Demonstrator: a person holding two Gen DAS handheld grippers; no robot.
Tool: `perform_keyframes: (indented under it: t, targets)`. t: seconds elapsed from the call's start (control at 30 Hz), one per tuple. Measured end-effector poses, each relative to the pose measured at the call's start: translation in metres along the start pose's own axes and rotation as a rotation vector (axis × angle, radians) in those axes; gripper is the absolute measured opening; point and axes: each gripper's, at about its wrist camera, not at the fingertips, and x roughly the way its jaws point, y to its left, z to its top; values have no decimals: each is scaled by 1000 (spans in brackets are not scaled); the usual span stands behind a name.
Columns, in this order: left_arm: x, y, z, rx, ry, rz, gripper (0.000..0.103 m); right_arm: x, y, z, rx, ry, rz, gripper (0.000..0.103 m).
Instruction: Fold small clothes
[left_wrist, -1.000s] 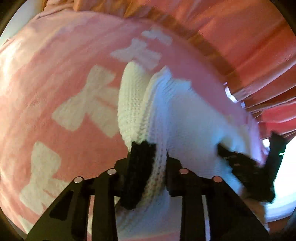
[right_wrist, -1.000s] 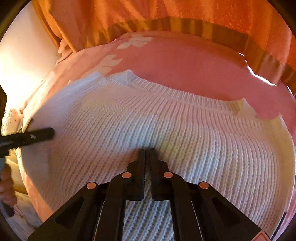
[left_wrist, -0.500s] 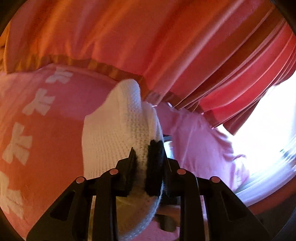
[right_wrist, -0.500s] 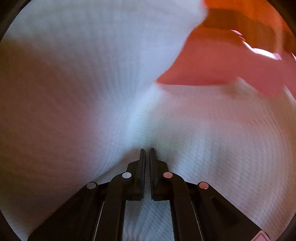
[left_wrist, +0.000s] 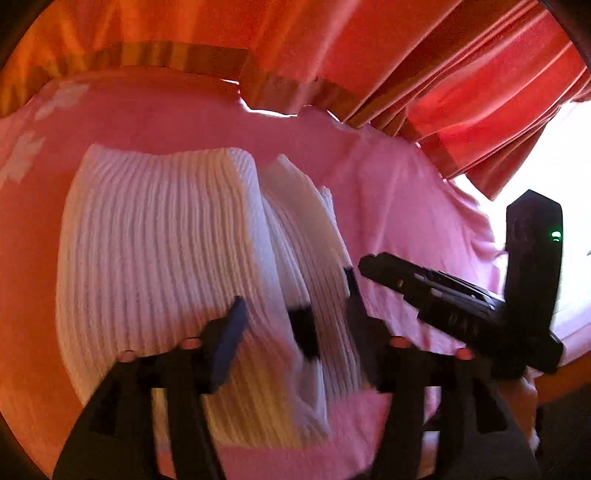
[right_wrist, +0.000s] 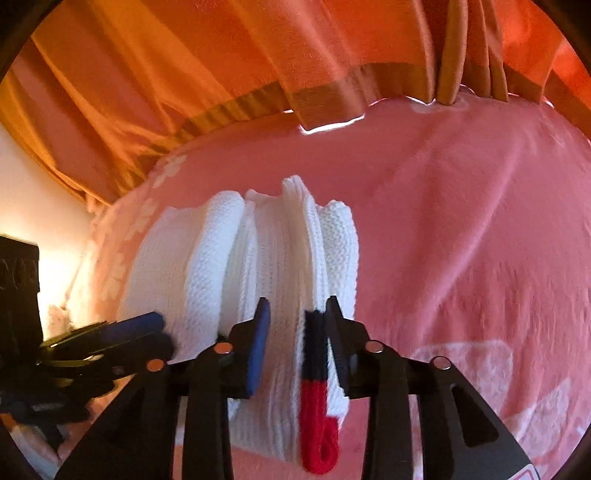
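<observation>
The white knit garment (left_wrist: 166, 266) lies folded in layers on the pink blanket (left_wrist: 388, 192), its ribbed folds bunched side by side; a black and red knitted band (right_wrist: 314, 387) shows at its near edge. The left gripper (left_wrist: 295, 325) stands with its jaws spread wide over the folds, gripping nothing. The right gripper (right_wrist: 297, 325) is likewise parted, straddling the fabric's edge without pinching it. An orange curtain (right_wrist: 258, 55) hangs behind.
</observation>
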Motion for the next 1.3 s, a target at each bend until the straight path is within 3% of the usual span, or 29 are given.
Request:
perform_keyframes:
  t: [0.07, 0.1, 0.13, 0.17, 0.23, 0.3, 0.37, 0.43, 0.47, 0.53, 0.63, 0.73, 0.8, 0.87, 0.9, 0.93, 1.07, 1.2, 1.3]
  targets:
    - [-31, 8, -3, -22, -91, -27, 77, -3, 11, 3, -5, -4, 49, 57]
    - [-51, 13, -5, -11, -161, -17, 89, -1, 16, 4, -13, -2, 69, 60]
    - [-65, 16, -6, 3, -215, 11, 91, -2, 18, 5, -20, 4, 85, 64]
    - [-76, 18, -8, 21, -263, 60, 91, 3, 26, 6, -32, 21, 109, 68]
    - [-92, 24, -15, 83, -347, 226, 93, 13, 36, 6, -41, 50, 131, 73]
    - [-93, 29, -18, 121, -383, 348, 93, 35, 46, 6, -32, 99, 126, 73]
    - [-88, 35, -18, 143, -365, 407, 93, 56, 51, 4, 1, 144, 135, 73]
    - [-84, 43, -20, 152, -327, 414, 93, 74, 52, 2, 36, 188, 143, 74]
    - [-81, 43, -20, 151, -321, 419, 93, 80, 54, -1, 40, 195, 132, 64]
    - [-80, 46, -22, 158, -306, 422, 93, 83, 59, -2, 28, 182, 144, 27]
    - [-78, 45, -22, 149, -308, 412, 93, 55, 72, 10, -18, 74, 161, 19]
    - [-83, 42, -24, 151, -320, 391, 93, 2, 76, 24, -84, -69, 169, 19]
    - [-78, 39, -26, 172, -312, 398, 93, -8, 61, 21, -96, -101, 66, 19]
    - [-70, 37, -29, 190, -290, 411, 93, 12, 35, 14, -57, -28, -46, 20]
    - [-63, 36, -31, 200, -270, 418, 93, 37, 16, 7, -25, 70, -100, 20]
    - [-57, 36, -33, 206, -253, 424, 93, 50, 7, 3, -12, 108, -115, 23]
    - [-37, 30, -39, 233, -185, 428, 93, 34, 4, 2, 19, 53, -37, 32]
    - [-31, 20, -42, 266, -189, 432, 93, -2, 11, -21, -14, 28, 24, 34]
    - [-25, 17, -44, 276, -175, 440, 93, -19, 26, -47, -53, 25, 85, 49]
